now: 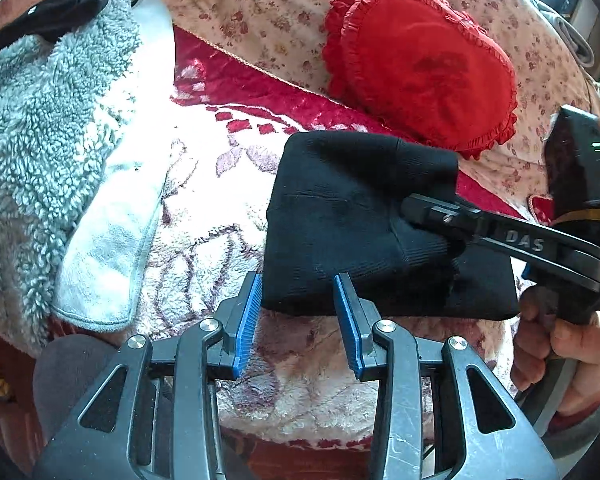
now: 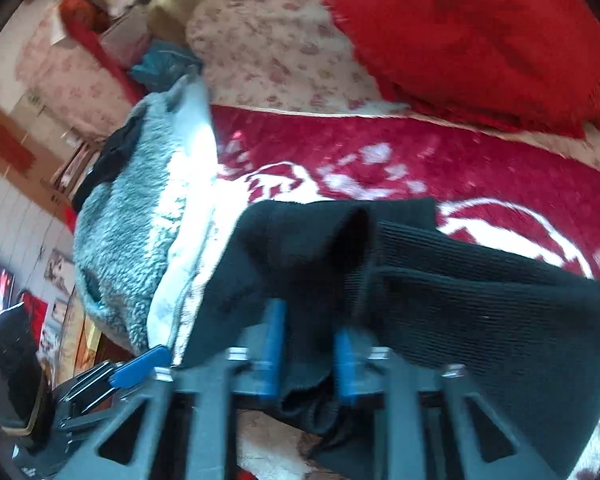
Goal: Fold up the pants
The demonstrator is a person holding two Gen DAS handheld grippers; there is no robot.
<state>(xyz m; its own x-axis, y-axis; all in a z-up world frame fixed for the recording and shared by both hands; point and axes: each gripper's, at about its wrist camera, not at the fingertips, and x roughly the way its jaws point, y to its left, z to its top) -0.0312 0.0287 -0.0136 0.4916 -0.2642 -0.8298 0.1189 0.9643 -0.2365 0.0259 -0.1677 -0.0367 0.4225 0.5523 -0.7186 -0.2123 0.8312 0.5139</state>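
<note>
Care suits this fold: right gripper [image 2: 308, 356] pinching black knit pants [image 1: 352, 220], left gripper [image 1: 298, 320] spread, should align edges on the red-and-white blanket [image 1: 204, 216].

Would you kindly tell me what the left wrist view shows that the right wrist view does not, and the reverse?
Only the left wrist view shows the person's hand gripping the right tongs' handle, and the left tongs open at the near edge of the black pants.

Only the right wrist view shows pants fabric bunched between the right tongs' blue pads, and the room's wall at far left.

Both show the pants, the red pillow, the grey fleece and the red patterned blanket.
</note>
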